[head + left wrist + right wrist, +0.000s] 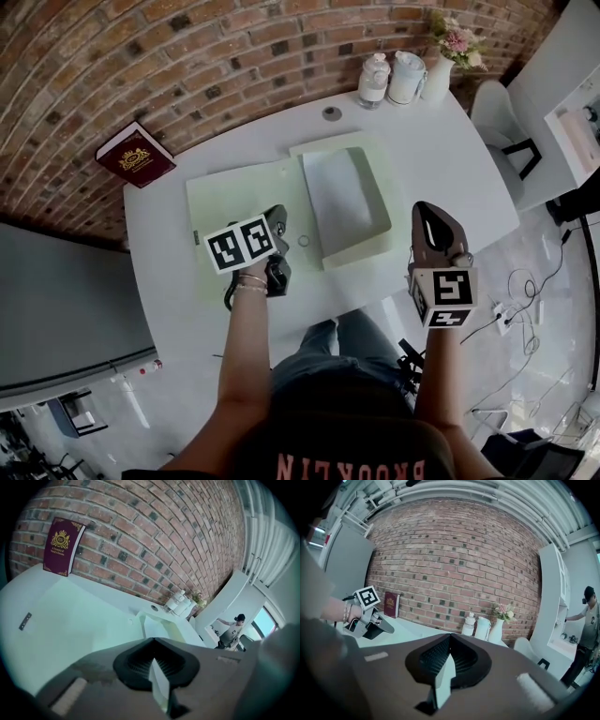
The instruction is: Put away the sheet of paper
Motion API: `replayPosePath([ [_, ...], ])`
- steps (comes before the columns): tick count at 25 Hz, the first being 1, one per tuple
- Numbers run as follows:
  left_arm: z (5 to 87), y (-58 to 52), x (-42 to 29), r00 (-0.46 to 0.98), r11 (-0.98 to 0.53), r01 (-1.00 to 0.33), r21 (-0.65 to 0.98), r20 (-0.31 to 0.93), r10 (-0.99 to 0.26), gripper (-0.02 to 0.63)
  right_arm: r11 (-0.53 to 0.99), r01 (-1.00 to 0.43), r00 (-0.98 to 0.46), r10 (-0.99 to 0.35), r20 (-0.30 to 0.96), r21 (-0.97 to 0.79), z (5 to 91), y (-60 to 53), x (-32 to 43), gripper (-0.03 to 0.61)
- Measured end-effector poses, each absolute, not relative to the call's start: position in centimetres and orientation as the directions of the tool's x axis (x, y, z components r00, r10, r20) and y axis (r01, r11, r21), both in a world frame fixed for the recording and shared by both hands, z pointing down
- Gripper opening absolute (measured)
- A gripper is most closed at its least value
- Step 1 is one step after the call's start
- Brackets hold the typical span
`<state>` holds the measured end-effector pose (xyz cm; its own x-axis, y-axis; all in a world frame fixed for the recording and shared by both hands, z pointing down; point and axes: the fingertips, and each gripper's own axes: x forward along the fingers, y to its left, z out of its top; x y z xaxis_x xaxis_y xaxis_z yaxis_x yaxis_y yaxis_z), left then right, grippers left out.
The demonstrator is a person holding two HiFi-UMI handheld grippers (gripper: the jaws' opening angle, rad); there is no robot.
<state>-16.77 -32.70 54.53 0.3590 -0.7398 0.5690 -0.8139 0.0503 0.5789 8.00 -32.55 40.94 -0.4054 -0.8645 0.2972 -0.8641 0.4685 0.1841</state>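
A pale green folder [234,199] lies open on the white round table [169,272]. A white sheet of paper [337,192] rests on its right half, whose edges curl up. My left gripper [279,217] hovers over the folder's left flap near the fold. In the left gripper view the flap [84,625] and the sheet [157,627] lie below the left gripper [152,641], which is shut with nothing between the tips. My right gripper [427,211] hangs above the table's right front edge, clear of the folder. It is shut and empty [450,637].
A maroon book [136,155] leans on the brick wall at the back left. Two bottles [373,80], [406,77] and a vase of flowers [441,66] stand at the table's far edge. A small ring [304,241] lies by the folder. A white chair [502,122] stands to the right.
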Motion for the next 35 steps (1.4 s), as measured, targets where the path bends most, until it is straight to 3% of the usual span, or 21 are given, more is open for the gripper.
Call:
replayPosePath([
  [11,49.6,-31.3,-18.5,0.312,-0.030,-0.862,0.506,0.482,-0.819,-0.002,0.464,-0.860,-0.414,-0.878,0.240,0.212,38.4,-30.5,6.5,0.000],
  [22,42.2,-30.4,-17.4,0.229,-0.116,-0.955,0.274,0.428,-0.874,-0.002,0.470,-0.863,-0.447,-0.882,0.152,0.186,34.4,-29.4,6.7,0.000],
  [35,29.1,-28.8,-15.1,0.221,-0.222,-0.975,-0.003,0.099,-0.970,-0.002,0.444,-0.880,-0.448,-0.894,0.014,0.168,27.6,-28.3,8.7,-0.002],
])
